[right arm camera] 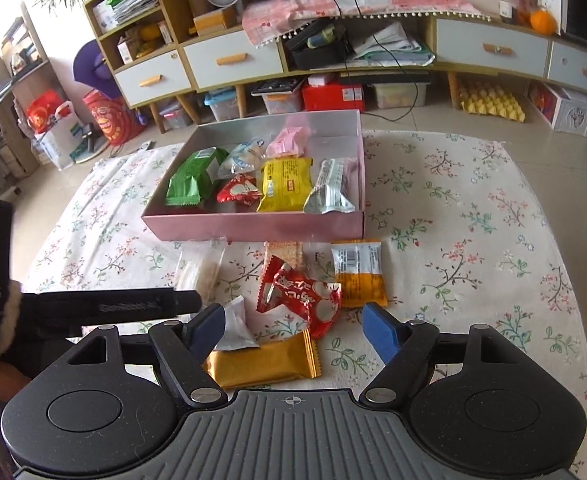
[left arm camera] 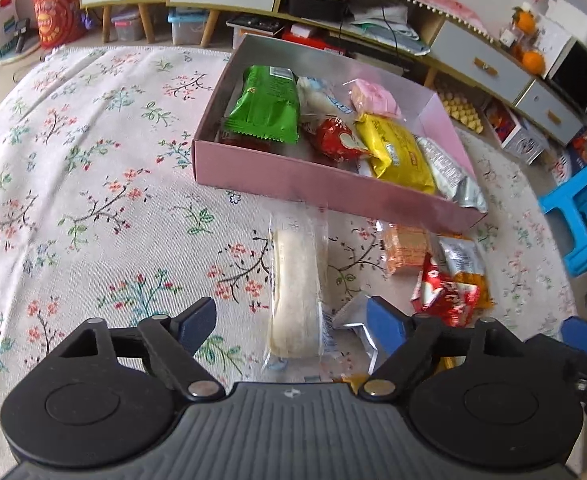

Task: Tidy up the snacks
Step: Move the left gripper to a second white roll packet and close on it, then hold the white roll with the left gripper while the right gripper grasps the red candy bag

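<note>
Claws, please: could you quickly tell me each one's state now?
Left claw: open, holding nothing, over the white snack bar.
Right claw: open, holding nothing.

- Left gripper (left arm camera: 291, 322): black linkage arms, silver pivot screws, ribbed grey housing behind the jaws, blue pads on its fingers (left arm camera: 385, 322).
- Right gripper (right arm camera: 293, 326): same build; crosshair mark centred behind the jaws.
- Fleecy cream cuff (right arm camera: 7, 322).
</note>
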{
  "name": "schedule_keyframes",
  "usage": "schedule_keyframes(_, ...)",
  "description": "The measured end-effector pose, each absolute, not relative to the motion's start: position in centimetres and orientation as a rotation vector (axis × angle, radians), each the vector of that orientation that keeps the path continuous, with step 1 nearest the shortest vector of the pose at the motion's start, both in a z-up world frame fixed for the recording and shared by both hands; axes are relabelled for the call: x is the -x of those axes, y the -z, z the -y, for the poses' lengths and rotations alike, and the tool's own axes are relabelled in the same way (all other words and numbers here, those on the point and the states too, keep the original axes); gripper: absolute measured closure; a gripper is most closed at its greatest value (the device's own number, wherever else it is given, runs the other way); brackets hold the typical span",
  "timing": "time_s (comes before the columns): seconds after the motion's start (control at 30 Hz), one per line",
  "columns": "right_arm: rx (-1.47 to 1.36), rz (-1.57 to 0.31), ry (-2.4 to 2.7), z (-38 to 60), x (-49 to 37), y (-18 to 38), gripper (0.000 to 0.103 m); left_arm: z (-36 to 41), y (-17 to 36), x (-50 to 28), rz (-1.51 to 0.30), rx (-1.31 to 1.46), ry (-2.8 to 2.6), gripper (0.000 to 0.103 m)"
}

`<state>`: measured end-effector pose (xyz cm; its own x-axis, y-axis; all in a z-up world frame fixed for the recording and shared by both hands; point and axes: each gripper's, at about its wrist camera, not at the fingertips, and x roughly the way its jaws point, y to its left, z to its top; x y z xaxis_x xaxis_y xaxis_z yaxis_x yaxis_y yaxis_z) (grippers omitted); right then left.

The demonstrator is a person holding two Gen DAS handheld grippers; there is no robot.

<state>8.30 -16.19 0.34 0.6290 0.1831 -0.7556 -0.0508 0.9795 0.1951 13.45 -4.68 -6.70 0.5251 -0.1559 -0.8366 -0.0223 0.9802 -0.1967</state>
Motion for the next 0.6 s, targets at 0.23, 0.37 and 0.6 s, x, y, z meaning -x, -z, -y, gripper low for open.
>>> schedule_keyframes(0.23,-0.16,-0.901,-0.117,16.2,-8.7,0.2,0.026,5.2,8.0,-13.9,-1.027,0.086,0.048,0.043)
schedule_keyframes(0.37,-0.166,-0.899,-0.113,16.4,-8.7,0.2,0.026,4.7,7.6,-13.6,-1.039,0.102,0.056,0.07)
schedule_keyframes(0.6,-0.13,-0.909,-0.112,16.4,-9.0,0.6,0.026,3.6,7.0,-13.0,-1.072,0.139,0.053,0.076)
